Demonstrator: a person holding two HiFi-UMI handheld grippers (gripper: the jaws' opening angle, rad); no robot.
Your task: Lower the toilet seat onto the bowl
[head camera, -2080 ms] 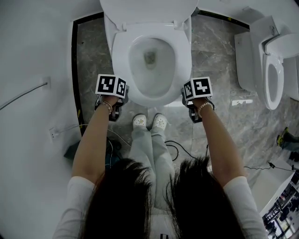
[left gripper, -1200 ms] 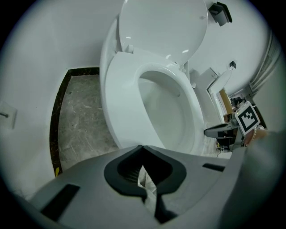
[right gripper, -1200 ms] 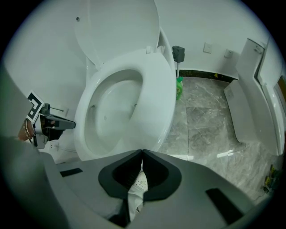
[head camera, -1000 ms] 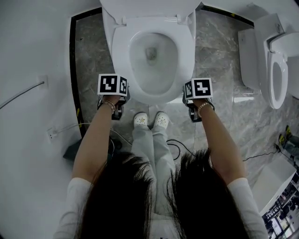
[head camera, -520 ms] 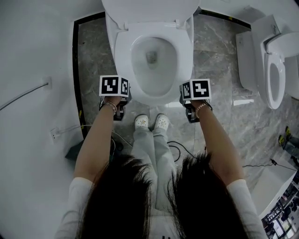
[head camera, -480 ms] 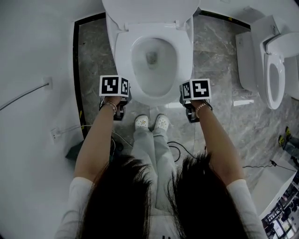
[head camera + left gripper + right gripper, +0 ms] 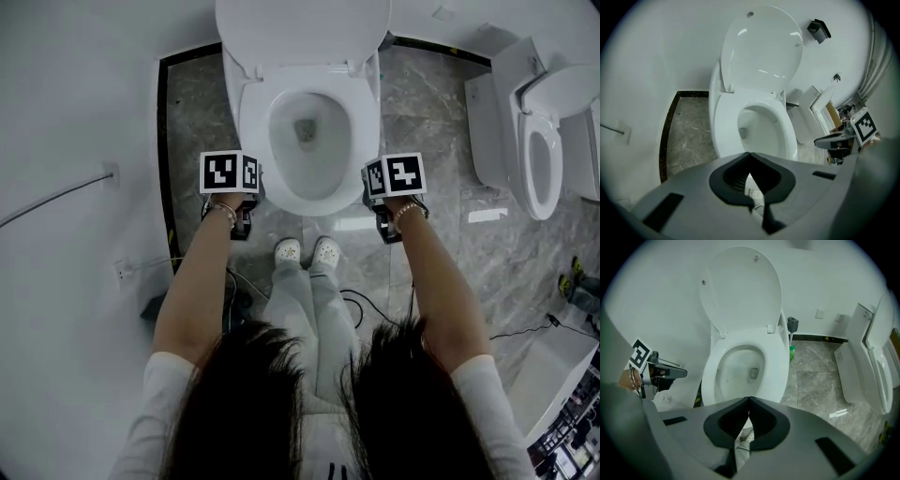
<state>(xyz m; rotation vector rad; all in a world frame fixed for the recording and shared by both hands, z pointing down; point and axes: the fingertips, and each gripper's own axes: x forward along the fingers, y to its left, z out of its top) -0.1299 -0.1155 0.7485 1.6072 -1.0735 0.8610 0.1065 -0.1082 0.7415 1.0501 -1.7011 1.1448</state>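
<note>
The white toilet seat (image 7: 251, 131) lies flat on the bowl, and the lid (image 7: 302, 33) stands up behind it against the wall. My left gripper (image 7: 242, 189) hangs at the left of the bowl's front rim, and my right gripper (image 7: 380, 192) hangs at its right. Both are above the seat and clear of it. In the left gripper view the jaws (image 7: 749, 153) are shut on nothing, with the seat (image 7: 785, 126) and lid (image 7: 761, 47) beyond them. The right gripper (image 7: 749, 398) is shut and empty too, over the seat (image 7: 776, 362).
A second toilet (image 7: 539, 141) stands to the right on the grey marble floor. A black brush holder (image 7: 792, 325) hangs beside the bowl. Cables (image 7: 361, 305) lie on the floor behind the person's white shoes (image 7: 305, 251). A white wall with a socket (image 7: 122, 272) runs along the left.
Both grippers have risen from beside the bowl's front rim, and the toilet now looks farther below. The seat stays down and the lid stays up.
</note>
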